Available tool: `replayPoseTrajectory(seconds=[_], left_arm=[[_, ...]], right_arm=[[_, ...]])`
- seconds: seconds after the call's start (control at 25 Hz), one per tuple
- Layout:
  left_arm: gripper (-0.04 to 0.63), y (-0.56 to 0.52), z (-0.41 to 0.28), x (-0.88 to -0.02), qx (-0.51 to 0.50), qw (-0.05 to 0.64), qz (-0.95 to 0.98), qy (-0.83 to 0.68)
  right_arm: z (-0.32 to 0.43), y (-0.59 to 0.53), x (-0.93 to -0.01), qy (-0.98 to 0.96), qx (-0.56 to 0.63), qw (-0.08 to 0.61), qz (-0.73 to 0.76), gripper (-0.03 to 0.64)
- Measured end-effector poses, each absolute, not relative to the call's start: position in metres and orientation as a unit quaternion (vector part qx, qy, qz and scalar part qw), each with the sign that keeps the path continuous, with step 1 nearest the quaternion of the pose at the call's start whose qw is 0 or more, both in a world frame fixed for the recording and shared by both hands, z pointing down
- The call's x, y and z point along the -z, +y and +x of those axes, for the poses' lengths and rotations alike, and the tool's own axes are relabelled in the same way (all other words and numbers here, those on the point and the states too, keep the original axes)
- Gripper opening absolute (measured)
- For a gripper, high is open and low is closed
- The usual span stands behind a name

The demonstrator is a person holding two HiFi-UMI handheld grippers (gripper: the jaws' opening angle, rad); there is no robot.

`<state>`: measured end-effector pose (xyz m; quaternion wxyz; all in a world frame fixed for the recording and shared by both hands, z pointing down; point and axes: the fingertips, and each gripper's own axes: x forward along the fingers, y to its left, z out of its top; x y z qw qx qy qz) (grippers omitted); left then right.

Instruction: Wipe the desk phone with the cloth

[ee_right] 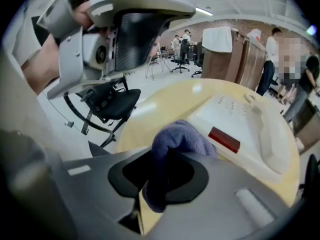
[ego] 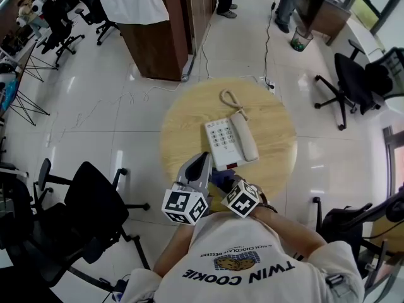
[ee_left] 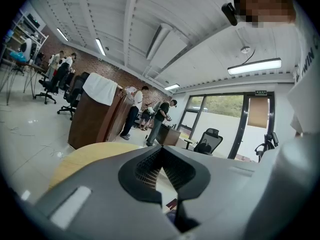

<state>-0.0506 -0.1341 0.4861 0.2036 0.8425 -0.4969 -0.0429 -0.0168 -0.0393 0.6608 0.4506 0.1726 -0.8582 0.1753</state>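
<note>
Glossy white floor tiles are surrounding a round wooden table (ego: 183, 115), and a white desk phone (ego: 222, 142) is lying near its middle. The handset (ego: 243, 137) is resting in its cradle along the phone's 3 o'clock side. A beige coiled cord (ego: 232, 98) is looping on the tabletop toward 12 o'clock from the phone. A wooden cabinet (ego: 158, 40) with a white towel (ego: 134, 4) draped over it is standing off the table at 11 o'clock, and a black office chair (ego: 95, 201) is sitting at 8 o'clock.

Both tools are hovering over the table's 6 o'clock edge, close to the person's chest. The right gripper (ego: 219, 179) is pinching a purple-blue cloth (ego: 221, 178) between its jaws. In the right gripper view, the cloth (ee_right: 182, 136) is bunching up above the right gripper (ee_right: 165, 156), just beside the near edge of the phone (ee_right: 235, 119), by its red strip. Whether the cloth is touching the phone is not clear.

The left gripper (ego: 202, 159) is pointing toward 12 o'clock, just beside the phone's 7 o'clock corner. In its own view, the left gripper (ee_left: 161, 151) is showing its jaws pressed together at the tips with nothing between them.
</note>
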Motion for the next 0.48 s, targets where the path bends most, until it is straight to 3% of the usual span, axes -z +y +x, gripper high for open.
replayPoseTrajectory(seconds=[0.48], left_arm=[[-0.011, -0.133, -0.084, -0.475, 0.061, 0.203, 0.825, -0.523]], right_arm=[[-0.066, -0.069, -0.647, -0.802, -0.442, 0.302, 0.264, 0.060]])
